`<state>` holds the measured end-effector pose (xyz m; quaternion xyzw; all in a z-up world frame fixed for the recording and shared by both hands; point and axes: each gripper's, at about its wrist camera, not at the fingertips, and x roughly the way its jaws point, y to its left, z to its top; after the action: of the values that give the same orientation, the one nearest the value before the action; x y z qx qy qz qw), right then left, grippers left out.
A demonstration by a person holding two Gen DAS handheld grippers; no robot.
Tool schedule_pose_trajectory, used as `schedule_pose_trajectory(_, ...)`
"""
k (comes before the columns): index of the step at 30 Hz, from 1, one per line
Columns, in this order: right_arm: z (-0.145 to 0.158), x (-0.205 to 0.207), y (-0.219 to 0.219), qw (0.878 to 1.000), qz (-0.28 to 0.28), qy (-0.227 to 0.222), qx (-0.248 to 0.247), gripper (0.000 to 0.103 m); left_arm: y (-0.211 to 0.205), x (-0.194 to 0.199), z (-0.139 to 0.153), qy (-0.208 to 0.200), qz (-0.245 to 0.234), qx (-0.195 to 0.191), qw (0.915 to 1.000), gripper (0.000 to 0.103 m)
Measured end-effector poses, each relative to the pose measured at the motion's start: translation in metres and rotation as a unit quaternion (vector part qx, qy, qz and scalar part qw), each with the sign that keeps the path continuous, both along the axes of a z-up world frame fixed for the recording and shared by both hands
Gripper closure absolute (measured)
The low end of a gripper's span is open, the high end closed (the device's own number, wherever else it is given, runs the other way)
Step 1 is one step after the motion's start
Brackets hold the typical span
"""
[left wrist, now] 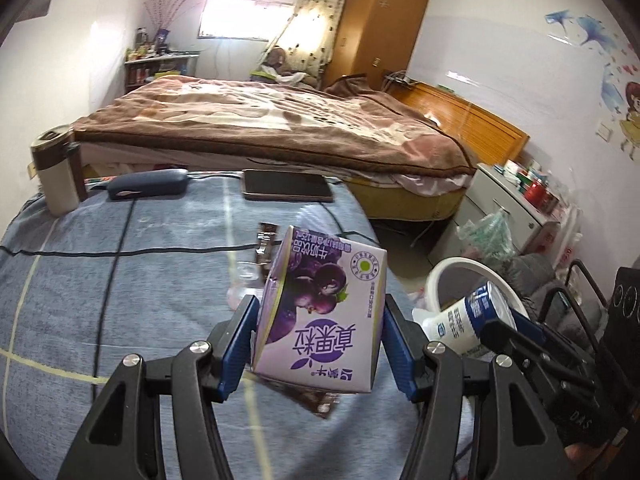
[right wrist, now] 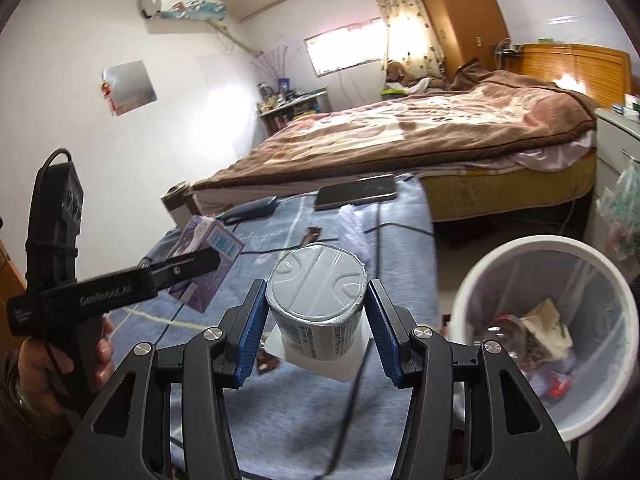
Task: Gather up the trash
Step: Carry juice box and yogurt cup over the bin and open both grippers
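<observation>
My left gripper (left wrist: 318,336) is shut on a purple milk carton (left wrist: 324,316), held above the blue-grey blanket (left wrist: 120,300). It also shows in the right wrist view (right wrist: 206,258). My right gripper (right wrist: 316,320) is shut on a white and blue yogurt cup (right wrist: 316,300), foil lid facing the camera; the cup also shows in the left wrist view (left wrist: 464,316). A white trash bin (right wrist: 500,264) with trash inside stands on the floor to the right of the cup. A brown wrapper (left wrist: 266,240), a clear plastic scrap (left wrist: 244,276) and a crumpled white tissue (right wrist: 352,224) lie on the blanket.
A phone (left wrist: 286,190), a dark case (left wrist: 148,184) and a thermos (left wrist: 54,168) sit at the blanket's far edge. A black cable (left wrist: 120,254) crosses it. Beyond is a bed with a brown cover (left wrist: 260,120). A white cabinet (left wrist: 504,200) stands right.
</observation>
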<state>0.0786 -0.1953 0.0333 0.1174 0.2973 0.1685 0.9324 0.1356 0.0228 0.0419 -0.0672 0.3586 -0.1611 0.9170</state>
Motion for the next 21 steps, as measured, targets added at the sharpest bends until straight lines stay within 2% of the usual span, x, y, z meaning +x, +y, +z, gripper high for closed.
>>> schedule_pose_trajectory(3, 0.001, -0.003, -0.012, 1.0, -0.016, -0.005, -0.009, 0.051, -0.018, -0.004, 0.002, -0.009, -0.009, 0.015, 0.9998, 0.041)
schedule_pose_trajectory(21, 0.004, -0.02, -0.1, 0.993, -0.114, -0.004, -0.022, 0.051, -0.136, -0.011, -0.002, -0.004, -0.115, 0.022, 0.9932, 0.041)
